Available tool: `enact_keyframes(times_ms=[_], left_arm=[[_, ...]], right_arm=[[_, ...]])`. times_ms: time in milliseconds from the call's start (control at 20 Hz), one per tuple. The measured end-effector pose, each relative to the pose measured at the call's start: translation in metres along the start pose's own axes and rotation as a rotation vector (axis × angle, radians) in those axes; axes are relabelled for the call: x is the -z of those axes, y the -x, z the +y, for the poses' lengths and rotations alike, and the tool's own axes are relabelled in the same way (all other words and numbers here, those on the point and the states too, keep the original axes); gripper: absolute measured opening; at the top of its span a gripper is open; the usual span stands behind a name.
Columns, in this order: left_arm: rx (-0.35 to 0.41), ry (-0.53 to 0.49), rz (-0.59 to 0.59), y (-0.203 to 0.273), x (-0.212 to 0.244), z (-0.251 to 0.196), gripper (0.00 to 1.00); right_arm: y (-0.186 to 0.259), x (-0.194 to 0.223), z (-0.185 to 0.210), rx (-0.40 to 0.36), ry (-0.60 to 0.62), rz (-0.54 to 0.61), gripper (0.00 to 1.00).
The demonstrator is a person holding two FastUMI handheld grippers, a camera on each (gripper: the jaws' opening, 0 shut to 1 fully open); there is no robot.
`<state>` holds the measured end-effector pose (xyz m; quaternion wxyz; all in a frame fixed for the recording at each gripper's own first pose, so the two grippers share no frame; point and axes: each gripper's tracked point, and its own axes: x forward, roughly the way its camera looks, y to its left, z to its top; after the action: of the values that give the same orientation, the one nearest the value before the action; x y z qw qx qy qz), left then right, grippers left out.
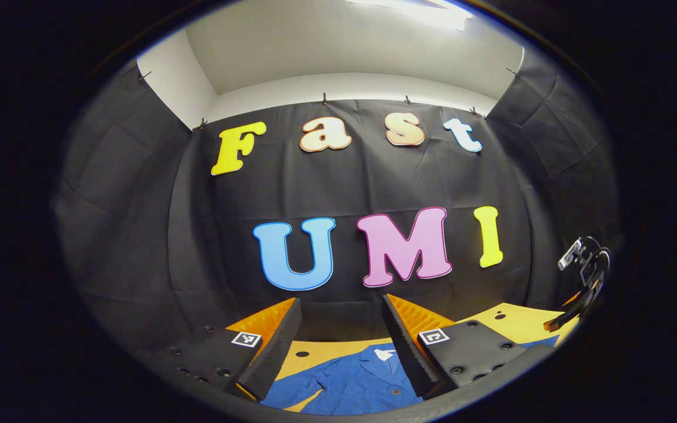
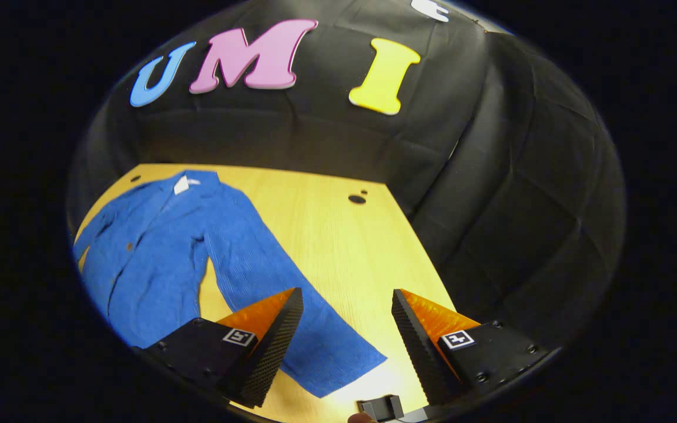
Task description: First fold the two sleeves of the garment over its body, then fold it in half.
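Observation:
A blue button-up garment [image 2: 156, 247] lies spread flat on the yellow wooden table [image 2: 338, 241], collar toward the back wall. One long sleeve [image 2: 291, 311] stretches out toward me in the right gripper view. My right gripper [image 2: 344, 305] hovers open above the sleeve's cuff end, one finger over the cloth, nothing between the fingers. In the left gripper view the garment [image 1: 350, 382] shows low between the fingers, collar label visible. My left gripper [image 1: 341, 317] is open and held above the garment, pointing mostly at the back wall. The other gripper [image 1: 582, 276] shows at the far right.
The table's right edge [image 2: 426, 252] and back edge meet the black cloth wall. Two small dark holes [image 2: 357, 198] mark the tabletop near the back. Bare wood lies to the right of the sleeve.

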<state>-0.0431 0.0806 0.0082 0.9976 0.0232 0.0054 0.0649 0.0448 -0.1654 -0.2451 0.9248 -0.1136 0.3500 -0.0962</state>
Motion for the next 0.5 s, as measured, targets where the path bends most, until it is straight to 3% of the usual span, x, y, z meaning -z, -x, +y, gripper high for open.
enact_keyframes(times_ms=[200, 500], left_arm=[[-0.013, -0.006, 0.006, 0.003, 0.002, 0.002, 0.80], [-0.016, -0.022, 0.011, 0.005, 0.002, 0.000, 0.80]], right_arm=[[-0.020, 0.058, 0.000, -0.017, 0.042, 0.167, 0.98], [-0.027, 0.101, 0.002, -0.045, -0.049, 0.317, 0.99]])
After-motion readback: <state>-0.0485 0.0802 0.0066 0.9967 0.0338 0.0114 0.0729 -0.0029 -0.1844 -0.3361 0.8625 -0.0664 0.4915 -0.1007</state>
